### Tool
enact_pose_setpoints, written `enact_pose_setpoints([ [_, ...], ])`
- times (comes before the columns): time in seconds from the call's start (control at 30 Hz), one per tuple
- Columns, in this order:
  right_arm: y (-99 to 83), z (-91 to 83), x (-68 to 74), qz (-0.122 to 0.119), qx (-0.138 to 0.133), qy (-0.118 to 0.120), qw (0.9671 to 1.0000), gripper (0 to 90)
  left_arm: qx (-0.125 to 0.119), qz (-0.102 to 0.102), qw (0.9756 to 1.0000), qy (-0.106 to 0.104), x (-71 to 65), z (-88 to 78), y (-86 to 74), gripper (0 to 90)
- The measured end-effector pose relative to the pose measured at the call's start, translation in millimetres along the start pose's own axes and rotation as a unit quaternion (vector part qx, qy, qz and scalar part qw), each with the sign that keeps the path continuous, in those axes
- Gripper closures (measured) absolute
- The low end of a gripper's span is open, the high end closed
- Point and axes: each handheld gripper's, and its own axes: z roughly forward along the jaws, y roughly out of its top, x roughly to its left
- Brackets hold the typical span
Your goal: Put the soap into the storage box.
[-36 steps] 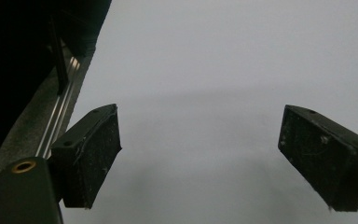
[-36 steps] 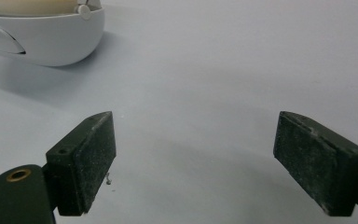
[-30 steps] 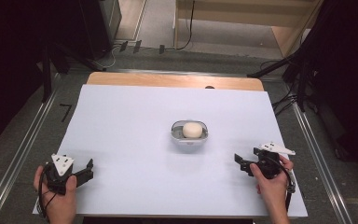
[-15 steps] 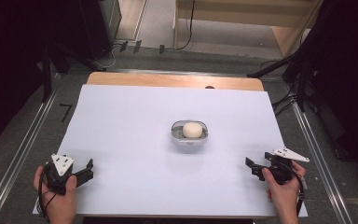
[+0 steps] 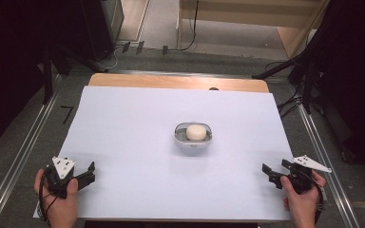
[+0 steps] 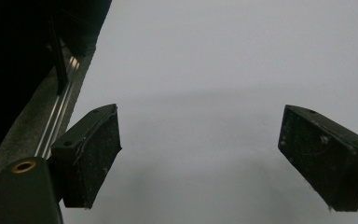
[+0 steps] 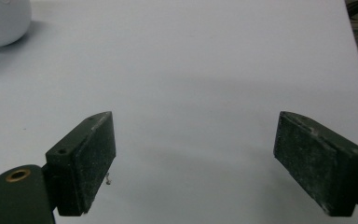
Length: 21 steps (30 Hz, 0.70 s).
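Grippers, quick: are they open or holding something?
Left gripper: open, holding nothing.
Right gripper: open, holding nothing.

open white table (image 5: 123, 142) all round; only the bowl (image 5: 193, 140) stands mid-table.

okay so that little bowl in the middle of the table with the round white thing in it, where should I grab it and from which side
Probably the bowl's near rim, coming from above with the right gripper, which is open and slightly nearer. The white ball fills the middle, so one jaw goes just inside the rim beside it, one outside. The wall looks low and rounded, poor for a side grip.
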Motion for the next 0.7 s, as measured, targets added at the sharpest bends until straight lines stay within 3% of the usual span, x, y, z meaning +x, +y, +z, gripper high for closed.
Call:
enact_pose_setpoints([
  [0.27,-8.9,-16.3,-19.2,0.013,-0.019,-0.016,0.9996,13.7,-0.001,-0.002,1.0000,-0.003,0.5,0.3,0.0,13.8],
  [0.33,-11.1,-19.3,-24.4,0.031,-0.035,-0.021,0.9987,13.7,0.001,0.001,1.0000,-0.003,0.2,0.6,0.2,13.7],
  [0.7,-13.2,-16.9,-22.5,0.028,-0.037,-0.022,0.9987,14.2,-0.002,-0.001,1.0000,-0.002,-0.2,-0.3,-0.2,13.8],
])
